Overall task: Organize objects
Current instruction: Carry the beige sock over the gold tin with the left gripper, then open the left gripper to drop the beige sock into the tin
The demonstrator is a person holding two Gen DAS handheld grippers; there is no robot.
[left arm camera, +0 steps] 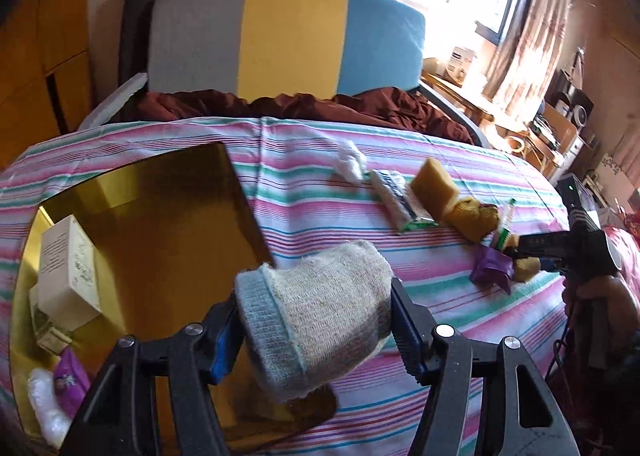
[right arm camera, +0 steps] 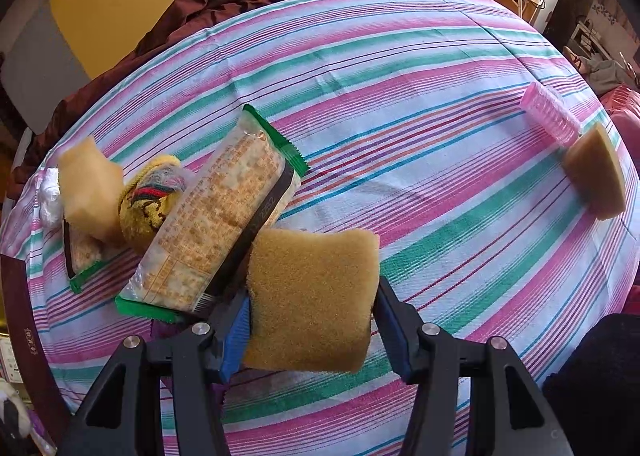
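On the striped sheet (right arm camera: 400, 68), left tongs (left arm camera: 316, 320) clamp a sock (left arm camera: 320, 316), right tongs (right arm camera: 312, 320) a sponge (right arm camera: 312, 296).

My left gripper (left arm camera: 316, 320) points down at a slant, jaws about half spread and clamped on a rolled grey sock (left arm camera: 320, 316); both blue-padded fingers (left arm camera: 408, 332) press its sides, and it hangs clear of the surface. My right gripper (right arm camera: 312, 320) points steeply down, jaws at a similar spread, pinching a tan sponge (right arm camera: 312, 296) edge to edge, left pad (right arm camera: 236, 336) dug into its side. From the left wrist view, I see the right gripper's black body at far right, with part of the hand (left arm camera: 616, 296) holding it below; fingertips there are too small to read.
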